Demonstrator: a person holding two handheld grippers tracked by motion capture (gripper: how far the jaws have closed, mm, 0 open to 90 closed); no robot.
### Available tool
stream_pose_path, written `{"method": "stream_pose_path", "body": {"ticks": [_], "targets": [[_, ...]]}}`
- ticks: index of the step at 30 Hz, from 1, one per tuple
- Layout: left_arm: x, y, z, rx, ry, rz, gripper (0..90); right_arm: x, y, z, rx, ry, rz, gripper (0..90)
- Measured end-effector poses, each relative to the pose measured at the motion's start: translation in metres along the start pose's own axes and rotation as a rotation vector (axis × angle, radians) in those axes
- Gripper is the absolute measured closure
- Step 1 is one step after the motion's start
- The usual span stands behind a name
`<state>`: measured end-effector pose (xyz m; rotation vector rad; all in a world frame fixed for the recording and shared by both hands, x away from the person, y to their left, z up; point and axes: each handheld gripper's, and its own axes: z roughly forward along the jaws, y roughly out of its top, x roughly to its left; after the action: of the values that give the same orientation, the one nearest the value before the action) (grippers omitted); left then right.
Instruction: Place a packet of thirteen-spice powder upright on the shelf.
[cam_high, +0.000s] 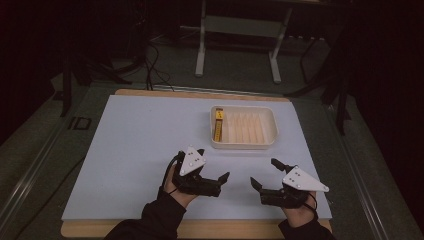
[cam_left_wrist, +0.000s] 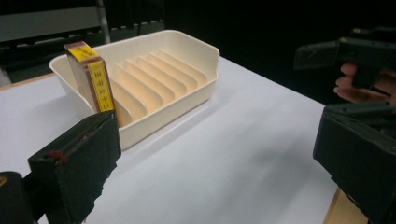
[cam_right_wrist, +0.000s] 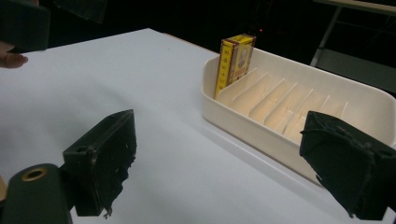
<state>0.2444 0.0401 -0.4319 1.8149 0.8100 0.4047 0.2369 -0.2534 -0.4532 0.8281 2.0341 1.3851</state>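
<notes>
Work surface: a white board (cam_high: 150, 150) lies on the table, and both grippers hover above its near edge.
Left gripper (cam_high: 215, 170): held in the person's left hand, jaws spread wide, nothing between them.
Right gripper (cam_high: 265, 174): held in the person's right hand, jaws likewise spread wide and empty.
Separation: the two grippers sit side by side, apart from each other, both short of the tray.
Tray (cam_high: 274, 127): a cream slotted tray with upright dividers, standing on the board beyond the grippers, toward the far right.
Box (cam_high: 218, 125): a yellow and brown box stands upright on edge in the tray's leftmost slot, against the end wall; the other slots appear empty.
Step in hand: judged to be a rest or approach pose; neither gripper touches the box or the tray.
Next move: probably a forward reach to the box, jaws aligned across its narrow faces above the divider, then closed and lifted straight up to clear the slot.
</notes>
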Motion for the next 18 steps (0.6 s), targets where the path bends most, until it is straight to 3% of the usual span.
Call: {"method": "stream_pose_path", "body": {"ticks": [4,9,14,18], "targets": [[0.001,-0.008,-0.003,-0.01,-0.013,0.006,1.8,0.0,0.0,0.0,0.001,0.002,0.002,10.9],[0.007,-0.021,-0.004,0.015,-0.016,-0.017,1.8,0.0,-0.001,0.001,0.003,0.005,0.003,10.9],[0.011,-0.032,-0.006,0.041,-0.014,-0.006,1.8,0.0,-0.001,0.002,0.006,0.009,0.0,10.9],[0.016,-0.04,-0.007,0.023,-0.032,-0.003,1.8,0.0,-0.001,0.002,0.008,0.011,-0.002,10.9]]}}
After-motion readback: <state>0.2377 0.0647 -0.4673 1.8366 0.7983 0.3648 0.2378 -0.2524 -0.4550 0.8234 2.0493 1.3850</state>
